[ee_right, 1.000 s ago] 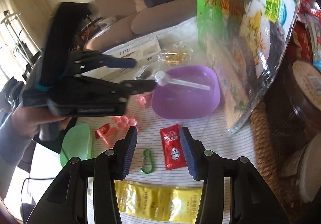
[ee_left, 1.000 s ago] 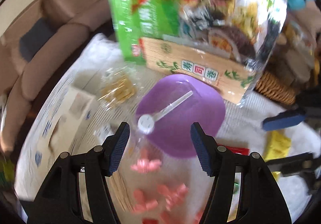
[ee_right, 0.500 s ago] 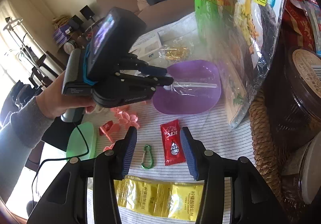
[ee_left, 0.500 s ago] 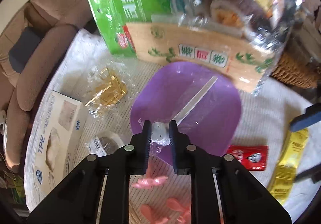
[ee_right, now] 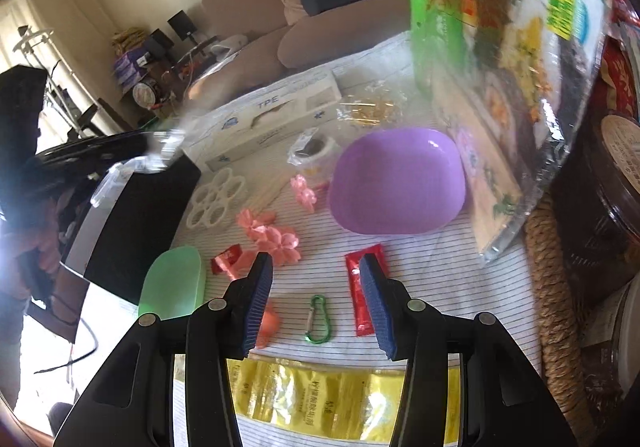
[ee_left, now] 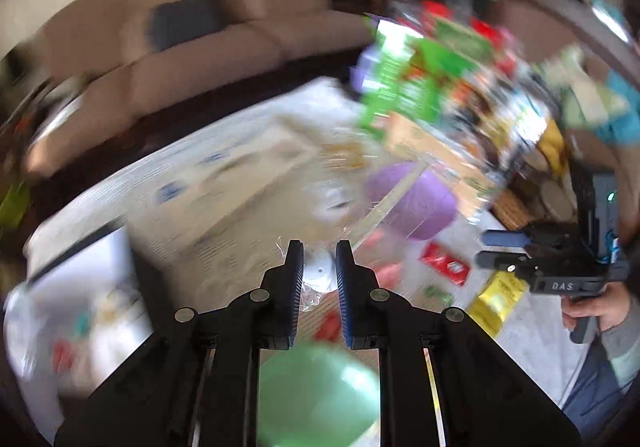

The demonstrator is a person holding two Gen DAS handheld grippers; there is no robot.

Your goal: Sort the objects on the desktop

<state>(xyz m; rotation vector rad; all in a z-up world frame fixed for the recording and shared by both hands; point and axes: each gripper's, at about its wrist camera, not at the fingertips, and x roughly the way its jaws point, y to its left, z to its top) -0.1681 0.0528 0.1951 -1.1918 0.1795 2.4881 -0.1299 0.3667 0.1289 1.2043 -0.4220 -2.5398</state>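
A purple bowl (ee_right: 396, 183) is seen on a white cloth (ee_right: 432, 271) lined with thin dark stripes. Pink flowers (ee_right: 276, 237), a red sachet (ee_right: 362, 295), a green carabiner (ee_right: 318, 319), a gold packet (ee_right: 320, 403) and a pale green lid (ee_right: 174, 283) are shown.

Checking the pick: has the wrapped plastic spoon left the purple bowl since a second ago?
Yes. In the right wrist view the purple bowl is now bare. The left gripper holds the wrapped spoon, lifted back toward the green lid.
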